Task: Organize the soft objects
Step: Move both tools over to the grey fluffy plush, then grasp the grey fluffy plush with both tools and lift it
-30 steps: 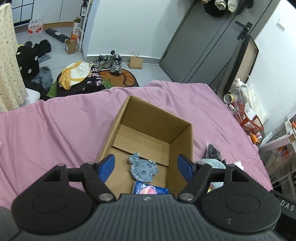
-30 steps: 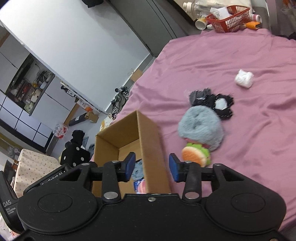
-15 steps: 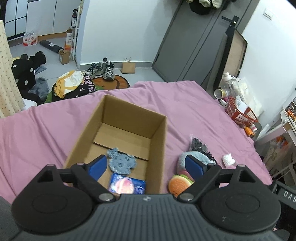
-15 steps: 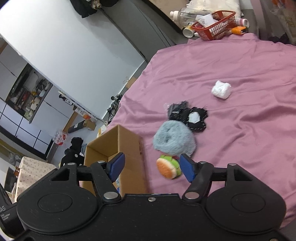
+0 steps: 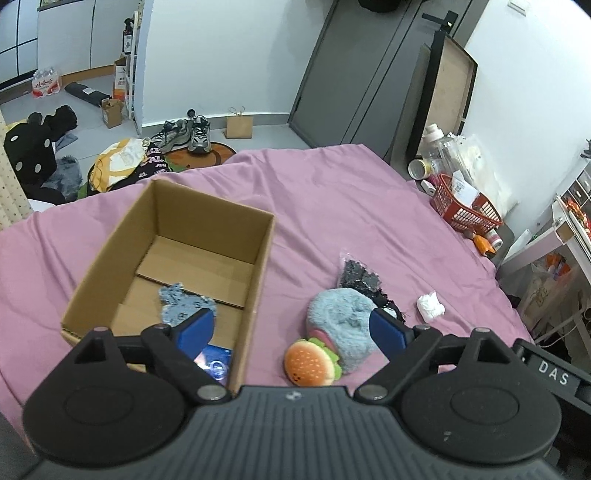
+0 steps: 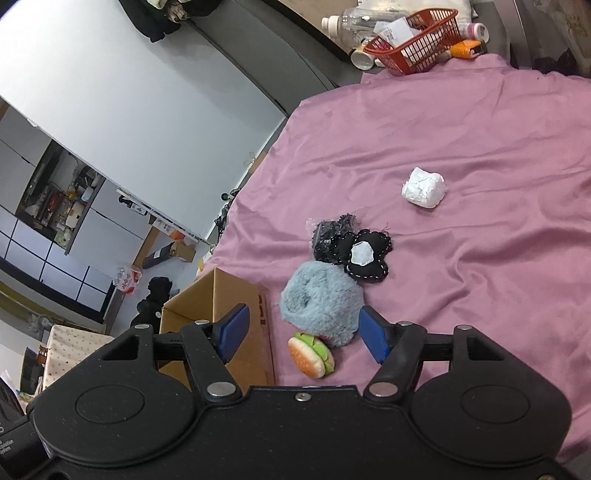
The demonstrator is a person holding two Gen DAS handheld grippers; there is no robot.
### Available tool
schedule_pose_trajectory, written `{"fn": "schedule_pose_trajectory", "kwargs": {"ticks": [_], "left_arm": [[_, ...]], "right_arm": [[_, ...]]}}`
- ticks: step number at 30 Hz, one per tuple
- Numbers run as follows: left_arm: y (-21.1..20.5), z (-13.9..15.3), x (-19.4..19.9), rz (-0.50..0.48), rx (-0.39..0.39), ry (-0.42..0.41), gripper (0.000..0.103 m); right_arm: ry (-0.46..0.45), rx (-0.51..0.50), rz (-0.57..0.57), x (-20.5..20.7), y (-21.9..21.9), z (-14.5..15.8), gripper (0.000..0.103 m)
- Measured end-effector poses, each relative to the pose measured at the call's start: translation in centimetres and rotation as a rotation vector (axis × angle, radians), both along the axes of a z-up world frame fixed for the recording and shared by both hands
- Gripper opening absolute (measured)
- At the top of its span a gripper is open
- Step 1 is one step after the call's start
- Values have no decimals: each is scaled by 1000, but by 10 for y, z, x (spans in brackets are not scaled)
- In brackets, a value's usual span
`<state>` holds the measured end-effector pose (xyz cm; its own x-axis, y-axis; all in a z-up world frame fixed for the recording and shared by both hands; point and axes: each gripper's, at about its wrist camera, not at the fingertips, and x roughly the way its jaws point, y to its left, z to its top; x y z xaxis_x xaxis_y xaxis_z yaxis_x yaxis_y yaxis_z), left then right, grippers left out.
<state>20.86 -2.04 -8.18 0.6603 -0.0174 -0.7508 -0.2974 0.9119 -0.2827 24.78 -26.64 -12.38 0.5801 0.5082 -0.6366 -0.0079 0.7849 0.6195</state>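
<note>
Meanwhile, I held both my left tool (image 5: pixel 291 330) and right tool (image 6: pixel 299 330) wide, empty, beside the box (image 5: pixel 110 251), above the burger (image 5: pixel 309 361).

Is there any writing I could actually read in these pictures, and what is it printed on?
"DAS" in white letters, on the black device at the right edge of the left wrist view.
Pink lettering on the dark clothes on the floor: too blurred to read.
Red print on the cardboard box: too blurred to read.
Paper in the red basket: too small to read.
Blue packet in the box: print unreadable.
</note>
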Motion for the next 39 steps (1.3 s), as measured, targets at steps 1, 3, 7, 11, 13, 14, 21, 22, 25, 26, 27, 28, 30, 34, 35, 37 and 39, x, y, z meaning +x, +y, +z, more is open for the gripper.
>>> {"fn": "schedule_pose_trajectory", "kwargs": {"ticks": [1, 3, 7, 11, 13, 14, 21, 22, 25, 26, 27, 28, 30, 34, 35, 37, 39], "left_arm": [[-3, -1, 2, -4, 5, 5, 90], [-7, -3, 8, -7, 17, 20, 90], [-12, -7, 19, -16, 6, 42, 87], [-20, -13, 31, -21, 0, 52, 83], [-24, -18, 38, -26, -1, 62, 71], [-25, -21, 41, -28, -4, 69, 68], [-32, -45, 62, -63, -12, 103, 52], [-33, -49, 66, -69, -12, 110, 48], [-34, -55, 73, -94, -11, 104, 43], [-35, -58, 76, -98, -13, 104, 43], [-35, -61, 79, -97, -16, 111, 43], [-35, -65, 82, -97, -23, 120, 42], [-35, -72, 87, -102, -30, 134, 40], [-32, -85, 95, -96, -39, 159, 40], [-33, -88, 97, -92, -41, 169, 40], [-32, -94, 100, -95, -52, 185, 40], [-31, -98, 102, -93, -66, 192, 40]], "right_arm": [[4, 3, 4, 2, -1, -1, 65], [18, -2, 24, 9, -2, -4, 65], [42, -6, 54, 23, -3, -9, 65], [59, 12, 63, 37, -5, -18, 65], [61, 24, 70, 43, -6, -26, 65], [62, 28, 74, 46, -5, -30, 65], [84, 102, 99, 58, -8, -62, 64], [88, 107, 96, 59, -9, -64, 63], [80, 134, 121, 62, -8, -70, 62], [80, 136, 124, 64, -7, -72, 62], [80, 139, 126, 65, -6, -75, 62], [82, 142, 129, 67, -5, -78, 62], [102, 150, 131, 71, -5, -86, 58], [143, 180, 135, 78, -2, -99, 52], [146, 177, 137, 78, -2, -100, 52], [151, 175, 143, 79, 0, -102, 52], [160, 179, 139, 80, -1, -105, 52]]}}
